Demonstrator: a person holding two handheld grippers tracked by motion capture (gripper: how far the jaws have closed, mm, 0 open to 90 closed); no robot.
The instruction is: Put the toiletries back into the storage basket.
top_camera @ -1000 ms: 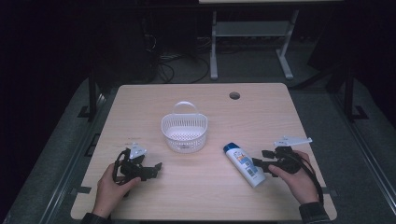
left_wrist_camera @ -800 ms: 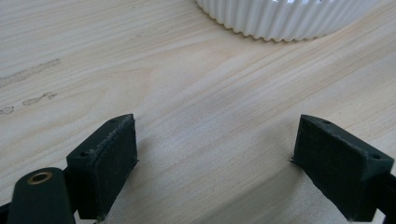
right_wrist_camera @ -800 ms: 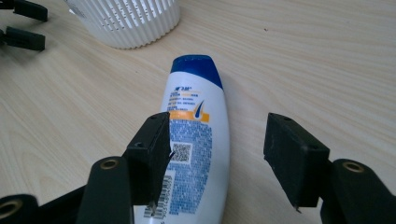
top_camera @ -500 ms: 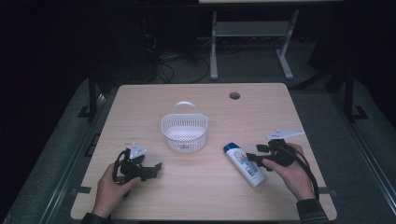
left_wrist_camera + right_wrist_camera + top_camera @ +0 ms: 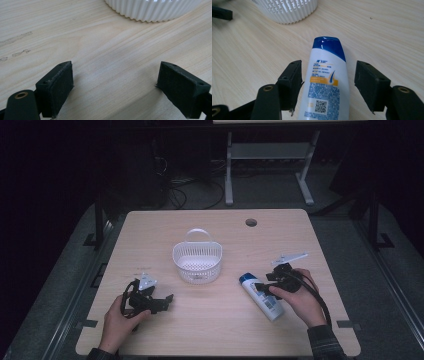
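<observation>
At lower right of the high view, the right claw (image 5: 264, 287) straddles the lying shampoo bottle (image 5: 327, 82), jaws wide apart, not pressing; the left claw (image 5: 120, 87) gapes over bare table (image 5: 105, 50).

Your left gripper (image 5: 113, 82) rests low over the pale wooden bench (image 5: 75, 30), its two black jaws standing wide apart with bare wood between them. Ahead, at the top edge, you see the ribbed white wall of the basket (image 5: 152, 11).
</observation>
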